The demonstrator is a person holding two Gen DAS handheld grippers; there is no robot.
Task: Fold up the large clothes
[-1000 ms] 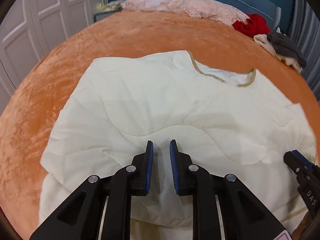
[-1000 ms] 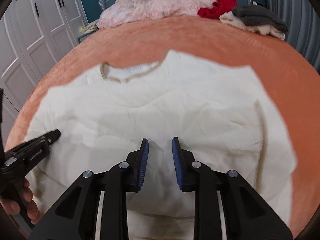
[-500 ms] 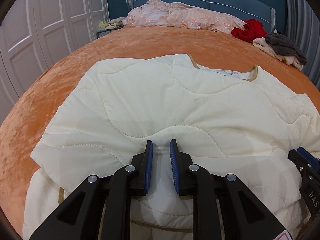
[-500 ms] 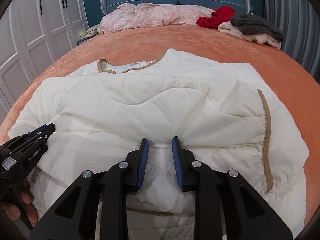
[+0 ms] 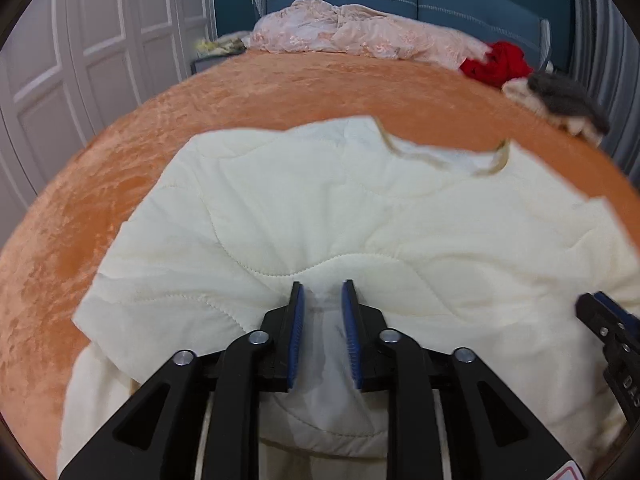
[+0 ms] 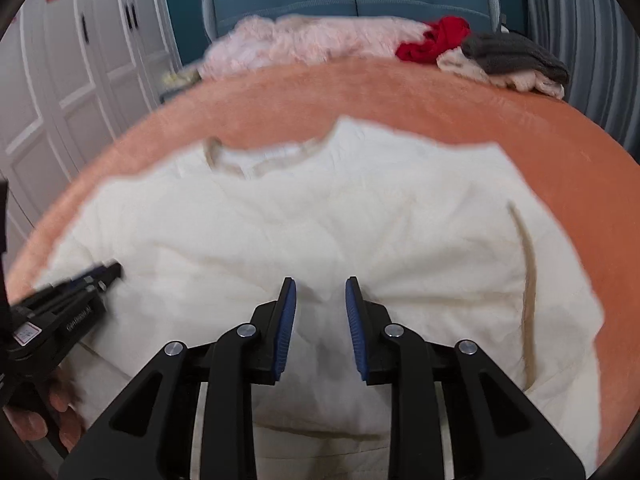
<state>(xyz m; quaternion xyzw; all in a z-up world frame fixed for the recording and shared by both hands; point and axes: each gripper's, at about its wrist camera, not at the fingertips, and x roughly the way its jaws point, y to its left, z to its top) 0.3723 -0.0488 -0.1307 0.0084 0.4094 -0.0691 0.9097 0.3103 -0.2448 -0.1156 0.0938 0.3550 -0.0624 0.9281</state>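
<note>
Cream quilted padded jacket point(image 5: 360, 216): lies across the middle of both frames on the orange velvet bedspread point(image 5: 120, 184), collar towards the top.
Look: wavy stitch lines, tan binding at the neckline and along one edge at the right of the right wrist view; puffy, wrinkled.
Done: lower part seems turned up over the body, a doubled edge showing at the bottom.
Left: probably further folds to make it compact.
Left gripper point(image 5: 322, 294): jaws have just been opening, a bunched ridge of jacket between them, no longer pinched.
Right gripper point(image 6: 320, 292): jaws have just been opening too, apart over the fabric.
</note>
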